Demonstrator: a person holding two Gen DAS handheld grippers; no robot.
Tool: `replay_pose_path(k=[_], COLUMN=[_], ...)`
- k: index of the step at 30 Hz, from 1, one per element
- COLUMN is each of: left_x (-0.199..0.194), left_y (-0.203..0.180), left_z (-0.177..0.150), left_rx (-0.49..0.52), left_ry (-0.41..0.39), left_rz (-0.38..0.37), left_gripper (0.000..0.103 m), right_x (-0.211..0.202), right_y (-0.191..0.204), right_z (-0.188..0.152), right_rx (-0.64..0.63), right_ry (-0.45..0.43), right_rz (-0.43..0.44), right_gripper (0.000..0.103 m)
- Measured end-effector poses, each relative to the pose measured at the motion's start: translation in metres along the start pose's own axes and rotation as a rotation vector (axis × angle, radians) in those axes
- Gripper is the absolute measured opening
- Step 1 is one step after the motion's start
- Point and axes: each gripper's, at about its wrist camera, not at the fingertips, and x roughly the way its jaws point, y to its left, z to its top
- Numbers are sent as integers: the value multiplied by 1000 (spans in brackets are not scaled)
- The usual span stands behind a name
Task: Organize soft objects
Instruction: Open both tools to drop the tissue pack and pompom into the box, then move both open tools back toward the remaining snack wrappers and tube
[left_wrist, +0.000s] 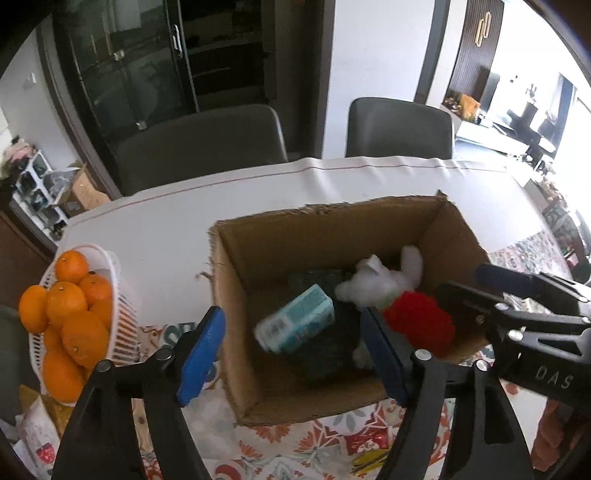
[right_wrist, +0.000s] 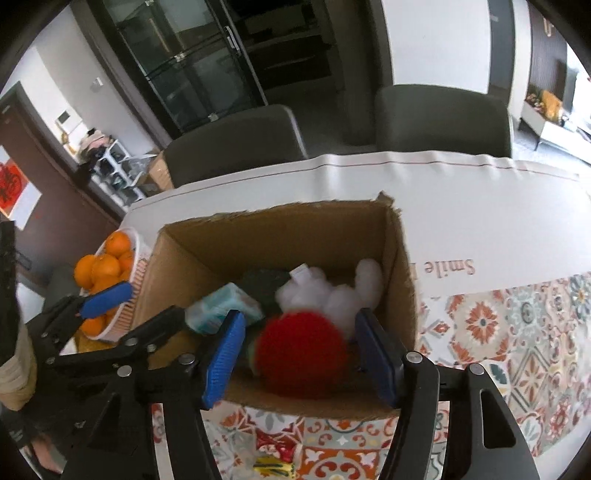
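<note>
An open cardboard box (left_wrist: 229, 295) (right_wrist: 402, 258) stands on the table. Inside lie a light blue tissue pack (left_wrist: 295, 323) (right_wrist: 221, 306), a white plush toy (left_wrist: 384, 282) (right_wrist: 332, 291), a red fuzzy ball (left_wrist: 421, 325) (right_wrist: 303, 354) and a dark green cloth (left_wrist: 321, 354). My left gripper (left_wrist: 291, 354) is open above the box's near edge, over the tissue pack, which looks blurred. My right gripper (right_wrist: 303, 354) is open above the box, the red ball between its blue pads (right_wrist: 225, 354), blurred, touching neither. Each gripper shows in the other view.
A white basket (left_wrist: 122, 332) (right_wrist: 122, 325) of oranges (left_wrist: 70, 314) stands left of the box. The table has a white cloth (left_wrist: 258, 192) and a patterned mat (right_wrist: 498, 332). Two grey chairs (left_wrist: 199, 147) stand behind the table.
</note>
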Motion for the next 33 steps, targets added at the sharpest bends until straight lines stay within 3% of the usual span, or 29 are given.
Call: replay_pose_path(k=[6,21,33], left_x=[-16,-79,-92], left_y=[7,13,20], left_z=[-10,-60,-110], left_rx=[-14,-56,-109], left_ry=[-28,-80,-25], left_rz=[72,135,157], left_gripper=[85,88,89], right_x=[-18,-60,-58], right_y=[4,28,43], right_z=[-7,-51,-90], right_rx=[0,-31,-58], right_ry=[-35,-63,1], right_rz=[-56,-42,-30], right_gripper=[64,64,69])
